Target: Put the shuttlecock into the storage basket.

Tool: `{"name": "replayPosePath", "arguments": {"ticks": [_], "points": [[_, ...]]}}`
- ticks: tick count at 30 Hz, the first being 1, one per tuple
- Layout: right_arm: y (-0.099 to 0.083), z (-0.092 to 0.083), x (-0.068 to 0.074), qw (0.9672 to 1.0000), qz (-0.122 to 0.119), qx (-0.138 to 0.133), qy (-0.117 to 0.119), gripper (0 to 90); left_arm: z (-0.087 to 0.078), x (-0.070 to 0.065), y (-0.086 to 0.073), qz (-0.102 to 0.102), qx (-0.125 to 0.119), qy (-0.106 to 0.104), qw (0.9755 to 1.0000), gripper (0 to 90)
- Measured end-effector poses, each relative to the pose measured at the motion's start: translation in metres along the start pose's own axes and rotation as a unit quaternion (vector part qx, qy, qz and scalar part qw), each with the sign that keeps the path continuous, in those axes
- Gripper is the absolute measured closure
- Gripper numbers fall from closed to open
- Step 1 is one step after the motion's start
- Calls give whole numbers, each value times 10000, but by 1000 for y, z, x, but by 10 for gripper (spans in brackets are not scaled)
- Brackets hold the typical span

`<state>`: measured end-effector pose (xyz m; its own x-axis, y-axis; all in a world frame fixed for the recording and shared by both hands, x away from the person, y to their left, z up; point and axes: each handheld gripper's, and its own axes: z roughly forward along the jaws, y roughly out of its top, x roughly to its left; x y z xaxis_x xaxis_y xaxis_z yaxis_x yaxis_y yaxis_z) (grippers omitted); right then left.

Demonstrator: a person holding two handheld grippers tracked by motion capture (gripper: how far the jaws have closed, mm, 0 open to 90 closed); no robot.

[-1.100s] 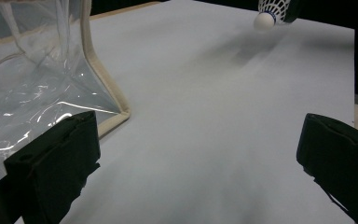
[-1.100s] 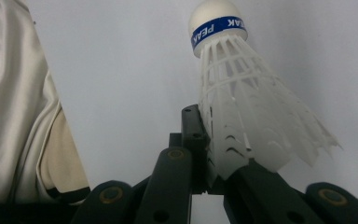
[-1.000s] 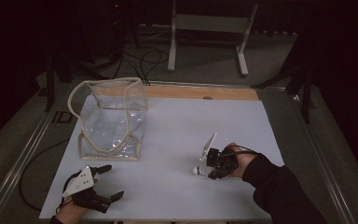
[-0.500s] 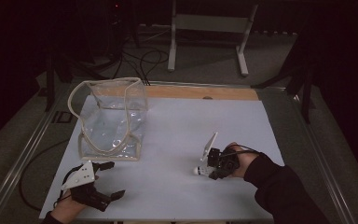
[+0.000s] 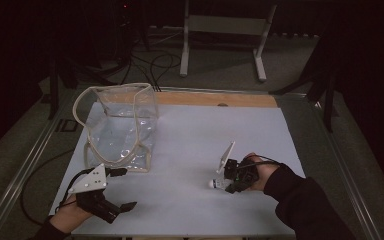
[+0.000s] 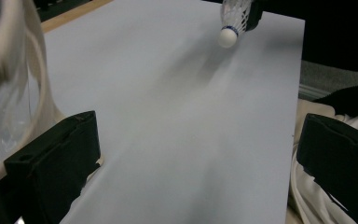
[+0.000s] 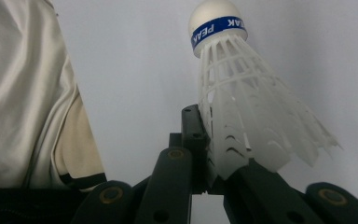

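A white plastic shuttlecock (image 7: 242,93) with a blue band under its cork points away from my right gripper (image 7: 214,168), whose jaws are shut on the skirt's edge. In the high view that gripper (image 5: 230,181) rests low over the white tabletop (image 5: 195,130) at the right, with the shuttlecock (image 5: 215,183) sticking out to the left. My left gripper (image 5: 126,188) hovers at the front left corner, open and holding nothing. In the left gripper view its black jaws stand wide apart around the gripper's middle (image 6: 196,140), and the shuttlecock (image 6: 230,23) shows far ahead.
A clear plastic bag (image 5: 115,125) with cream trim and handles stands open at the table's left, just beyond my left gripper; its edge (image 6: 14,70) fills the left side there. Cream cloth (image 7: 23,93) hangs beside the right gripper. Cables and a stand's legs (image 5: 220,45) lie past the table.
My left gripper has lifted off the table's front left corner and drifted a little toward the bag, still open. The right gripper and shuttlecock have stayed put.
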<state>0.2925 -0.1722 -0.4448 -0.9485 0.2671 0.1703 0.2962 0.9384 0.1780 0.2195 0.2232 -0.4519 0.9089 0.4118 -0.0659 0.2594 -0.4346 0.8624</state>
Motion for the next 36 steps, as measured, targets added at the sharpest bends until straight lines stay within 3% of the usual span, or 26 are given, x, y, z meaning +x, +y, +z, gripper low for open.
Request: {"name": "replayPosePath", "arguments": {"ticks": [9, 19, 24, 30, 36], "points": [[-1, -1, 1, 10000, -72, -15, 24, 900, 4, -3, 29, 243, 290, -68, 9993, 5], [0, -1, 2, 9999, -83, -47, 51, 900, 10, -4, 52, 151, 489, -47, 9987, 4], [1, 1, 3, 9999, -103, -30, 80, 900, 15, -6, 64, 338, 642, 12, 9974, 4], [4, 2, 5, 9999, -129, -33, 104, 900, 19, -8, 85, 543, 757, -128, 9956, 4], [5, 1, 6, 9998, -151, -30, 127, 900, 28, -8, 97, 615, 964, -192, 9933, 4]]}}
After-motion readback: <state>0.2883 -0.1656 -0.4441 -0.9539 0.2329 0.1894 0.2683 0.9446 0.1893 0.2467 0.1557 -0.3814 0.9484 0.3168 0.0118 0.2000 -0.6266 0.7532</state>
